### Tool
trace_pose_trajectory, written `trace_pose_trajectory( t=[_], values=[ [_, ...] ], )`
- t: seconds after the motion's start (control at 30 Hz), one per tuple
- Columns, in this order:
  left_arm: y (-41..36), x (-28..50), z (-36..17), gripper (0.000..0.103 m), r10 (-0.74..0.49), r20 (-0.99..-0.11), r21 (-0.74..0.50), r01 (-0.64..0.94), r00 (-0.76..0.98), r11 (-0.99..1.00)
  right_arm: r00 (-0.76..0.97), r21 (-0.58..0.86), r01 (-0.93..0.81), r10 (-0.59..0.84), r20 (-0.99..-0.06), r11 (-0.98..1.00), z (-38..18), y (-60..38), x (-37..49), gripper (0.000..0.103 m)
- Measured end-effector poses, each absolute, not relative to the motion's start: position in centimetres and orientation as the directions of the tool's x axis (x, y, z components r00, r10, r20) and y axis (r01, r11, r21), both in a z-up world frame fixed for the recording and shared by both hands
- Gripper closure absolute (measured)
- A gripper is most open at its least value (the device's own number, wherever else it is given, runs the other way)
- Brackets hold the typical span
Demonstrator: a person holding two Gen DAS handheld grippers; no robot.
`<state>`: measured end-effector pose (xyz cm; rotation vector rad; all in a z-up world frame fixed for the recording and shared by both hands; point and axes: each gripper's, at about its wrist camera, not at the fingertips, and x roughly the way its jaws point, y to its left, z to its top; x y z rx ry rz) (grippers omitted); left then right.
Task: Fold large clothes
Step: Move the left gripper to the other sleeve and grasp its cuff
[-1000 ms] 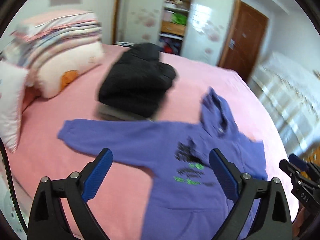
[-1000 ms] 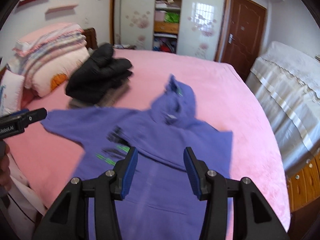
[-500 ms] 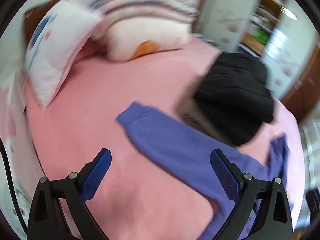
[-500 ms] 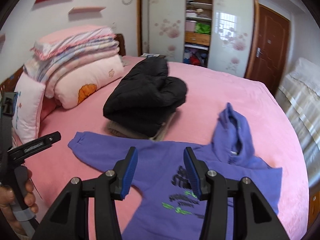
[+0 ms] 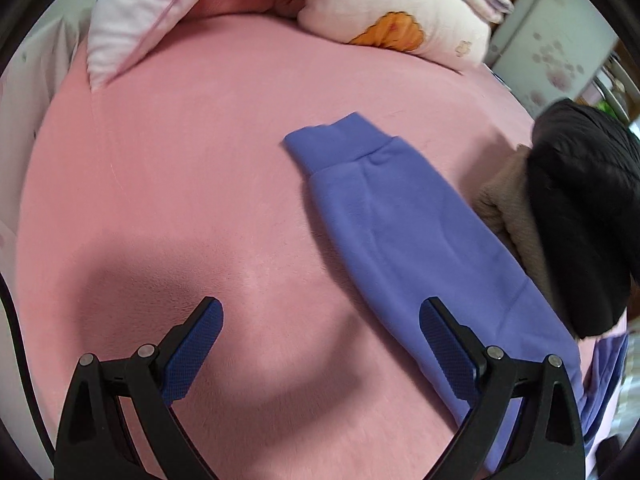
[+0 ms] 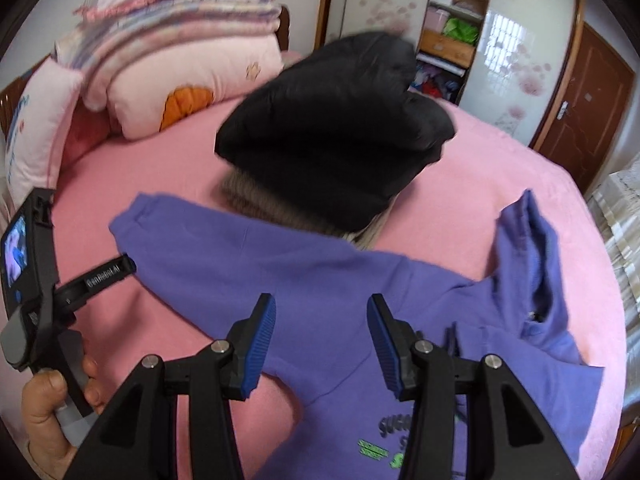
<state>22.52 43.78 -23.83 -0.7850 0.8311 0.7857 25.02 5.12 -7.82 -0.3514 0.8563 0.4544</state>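
A purple hoodie (image 6: 320, 280) lies flat on the pink bed, front up, hood (image 6: 528, 264) to the right. Its left sleeve (image 5: 400, 216) stretches out with the cuff (image 5: 340, 140) at its end. My left gripper (image 5: 320, 340) is open and empty, low over the bed just short of that sleeve; its right finger (image 5: 448, 348) overlaps the sleeve's edge. It also shows in the right wrist view (image 6: 100, 276), held in a hand beside the cuff. My right gripper (image 6: 320, 332) is open and empty above the sleeve near the shoulder.
A folded black puffer jacket (image 6: 336, 136) sits on a folded beige garment (image 5: 508, 200) just behind the sleeve. Pillows and stacked quilts (image 6: 180, 48) lie at the bed's head. A wardrobe (image 6: 452, 24) and a brown door (image 6: 584, 100) stand behind the bed (image 5: 180, 160).
My left gripper has swung left and dropped low toward the sleeve cuff. My right gripper has moved left and closer, from over the hoodie's body to over the sleeve.
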Motion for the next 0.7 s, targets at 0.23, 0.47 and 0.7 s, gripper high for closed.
trace_pose_trajectory(
  t=[0.23,0.47,0.7],
  values=[
    [46.1,22.8,-26.9,0.005,0.209,-0.805,-0.464,-0.809,0.555,0.362,0.494,-0.066,-0.535,0.249,-0.833,0.842,-12.9,5.7,26.8,0.055],
    [45.6,26.1,-27.9,0.005,0.197,-0.758,-0.519,-0.757,0.622,0.398,0.45,-0.013,-0.521,0.262,-0.854,0.854,-15.1,4.5,27.8,0.055],
    [45.2,29.3,-28.3,0.086,0.167,-0.772,-0.509,-0.755,0.613,0.413,0.449,0.014,-0.499,0.273,-0.851,0.867,-15.6,3.4,28.7,0.055]
  ],
)
